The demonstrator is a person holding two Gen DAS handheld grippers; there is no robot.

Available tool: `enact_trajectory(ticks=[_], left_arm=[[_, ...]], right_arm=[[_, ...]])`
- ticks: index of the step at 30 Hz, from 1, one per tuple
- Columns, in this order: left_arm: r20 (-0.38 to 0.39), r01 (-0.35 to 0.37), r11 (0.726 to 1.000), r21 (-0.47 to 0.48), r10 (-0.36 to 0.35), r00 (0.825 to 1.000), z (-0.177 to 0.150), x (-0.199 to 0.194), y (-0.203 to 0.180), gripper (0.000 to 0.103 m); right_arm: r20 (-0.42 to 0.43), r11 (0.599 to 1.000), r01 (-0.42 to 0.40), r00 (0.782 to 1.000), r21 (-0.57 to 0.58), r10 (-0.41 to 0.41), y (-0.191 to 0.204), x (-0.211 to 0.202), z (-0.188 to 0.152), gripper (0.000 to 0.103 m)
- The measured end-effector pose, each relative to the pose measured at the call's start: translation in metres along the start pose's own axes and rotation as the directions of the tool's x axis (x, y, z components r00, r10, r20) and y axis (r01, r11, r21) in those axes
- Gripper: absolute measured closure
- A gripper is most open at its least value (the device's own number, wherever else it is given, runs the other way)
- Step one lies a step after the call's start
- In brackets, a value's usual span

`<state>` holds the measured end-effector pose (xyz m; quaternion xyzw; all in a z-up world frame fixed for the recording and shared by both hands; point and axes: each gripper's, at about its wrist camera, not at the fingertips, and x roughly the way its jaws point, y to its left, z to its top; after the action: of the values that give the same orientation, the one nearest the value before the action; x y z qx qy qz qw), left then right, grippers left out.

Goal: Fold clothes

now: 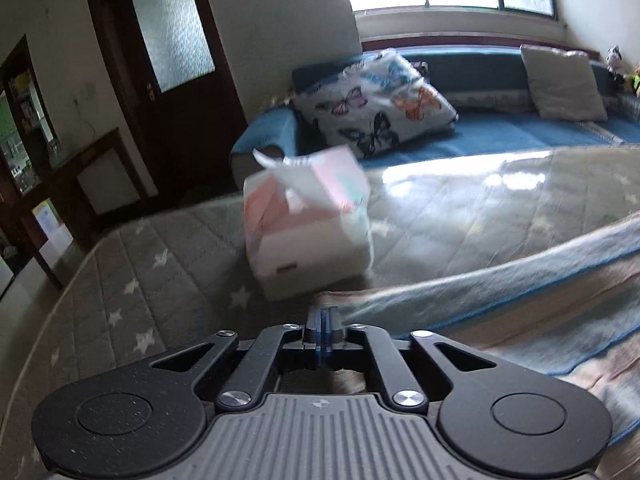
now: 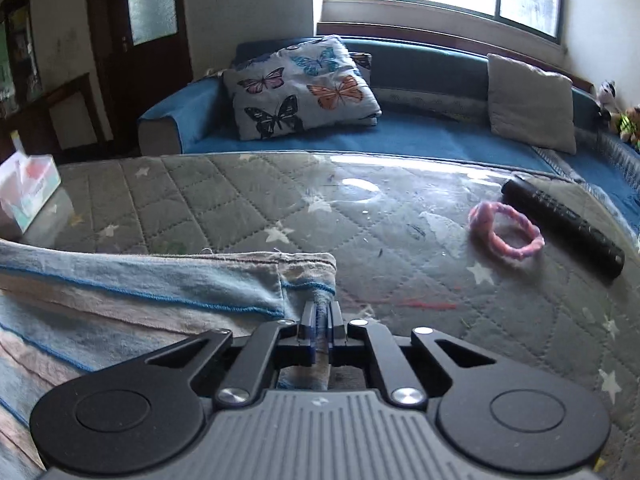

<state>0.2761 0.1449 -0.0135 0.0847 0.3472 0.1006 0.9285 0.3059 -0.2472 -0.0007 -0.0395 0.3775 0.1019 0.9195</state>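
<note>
A striped garment in pale blue, pink and beige (image 1: 500, 300) lies on the grey quilted table cover with white stars (image 1: 120, 280). In the left wrist view, my left gripper (image 1: 323, 314) is shut on the garment's left edge, with the cloth spreading off to the right. In the right wrist view, the same garment (image 2: 140, 288) spreads to the left, and my right gripper (image 2: 320, 314) is shut on its right corner near the hem. Cloth shows pinched between the right fingers.
A tissue box (image 1: 308, 224) stands just beyond the left gripper; it also shows at the far left of the right wrist view (image 2: 26, 190). A pink ring (image 2: 506, 230) and a black remote (image 2: 564, 226) lie at the right. A blue sofa (image 2: 400, 136) with a butterfly cushion (image 2: 300, 88) stands behind.
</note>
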Motion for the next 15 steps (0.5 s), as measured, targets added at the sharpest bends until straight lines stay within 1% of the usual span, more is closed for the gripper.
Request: enact_trajectory(ticks=[1,2,3,4,5,6,7,8,11,12,15], left_arm=[[-0.013,-0.001,1.0,-0.003,0.001,1.0,-0.002,0.0,0.002,0.097],[-0.017,0.001,1.0,-0.008,-0.001,1.0,-0.004,-0.003,0.004,0.097],[-0.02,0.003,1.0,-0.013,-0.003,1.0,-0.006,-0.007,0.006,0.096],[-0.02,0.007,1.0,-0.016,-0.008,1.0,-0.008,-0.012,0.009,0.096],[-0.02,0.012,1.0,-0.018,-0.012,1.0,-0.011,-0.018,0.011,0.093],[-0.02,0.016,1.0,-0.02,-0.017,1.0,-0.013,-0.025,0.013,0.084],[-0.02,0.024,1.0,-0.018,-0.024,0.999,-0.017,-0.033,0.015,0.077],[-0.02,0.032,0.999,-0.017,-0.032,0.999,-0.02,-0.041,0.017,0.067],[-0.014,0.052,0.999,0.002,-0.052,0.999,-0.035,-0.066,0.019,0.062],[-0.013,0.057,0.998,0.004,-0.057,0.998,-0.041,-0.075,0.019,0.059],[-0.024,0.056,0.998,-0.007,-0.056,0.998,-0.062,-0.1,0.025,0.056]], right_arm=[[-0.002,1.0,-0.004,1.0,-0.01,0.004,0.002,-0.005,-0.001,0.094],[-0.004,1.0,-0.008,1.0,-0.02,0.008,0.003,-0.01,-0.003,0.09],[-0.006,0.999,-0.012,1.0,-0.03,0.012,0.005,-0.015,-0.004,0.082],[-0.006,0.999,-0.016,1.0,-0.043,0.016,0.007,-0.021,-0.006,0.078],[-0.007,0.998,-0.021,1.0,-0.059,0.021,0.01,-0.028,-0.008,0.071],[-0.008,0.997,-0.027,1.0,-0.075,0.027,0.012,-0.035,-0.01,0.066],[-0.01,0.995,-0.033,0.999,-0.091,0.032,0.015,-0.042,-0.012,0.066],[-0.011,0.994,-0.04,0.999,-0.103,0.039,0.018,-0.051,-0.015,0.065],[-0.013,0.991,-0.068,0.998,-0.12,0.067,0.025,-0.075,-0.026,0.058],[-0.014,0.989,-0.076,0.997,-0.124,0.074,0.027,-0.082,-0.031,0.056],[-0.024,0.986,-0.089,0.996,-0.137,0.087,0.033,-0.103,-0.048,0.053]])
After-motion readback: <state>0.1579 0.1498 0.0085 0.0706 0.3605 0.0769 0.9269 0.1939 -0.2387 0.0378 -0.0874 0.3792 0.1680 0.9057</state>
